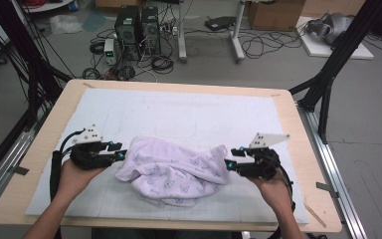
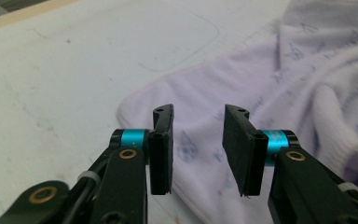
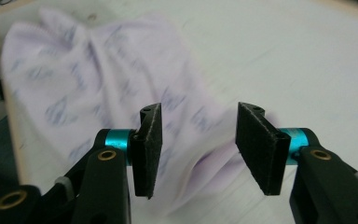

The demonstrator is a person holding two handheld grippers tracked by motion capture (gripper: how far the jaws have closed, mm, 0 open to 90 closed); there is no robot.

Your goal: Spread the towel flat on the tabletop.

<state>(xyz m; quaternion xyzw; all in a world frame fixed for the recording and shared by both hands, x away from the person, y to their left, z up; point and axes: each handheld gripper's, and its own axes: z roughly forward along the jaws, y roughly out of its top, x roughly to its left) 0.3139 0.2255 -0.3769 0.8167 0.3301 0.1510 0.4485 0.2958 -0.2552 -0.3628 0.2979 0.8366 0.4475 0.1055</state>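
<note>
Lilac cloth (image 1: 171, 172) lies crumpled mid-counter, near side, on the white mat (image 1: 144, 107) w/ both tongs flanking it. Left tongs (image 1: 123, 154) spread at its left edge, nothing pinched; right tongs (image 1: 227, 164) spread at its right corner, also empty. Looks like a re-grip before spreading or folding. Do it well: go low, take one single layer right at a corner per side, close fully, then lift together & pull apart evenly.
</note>
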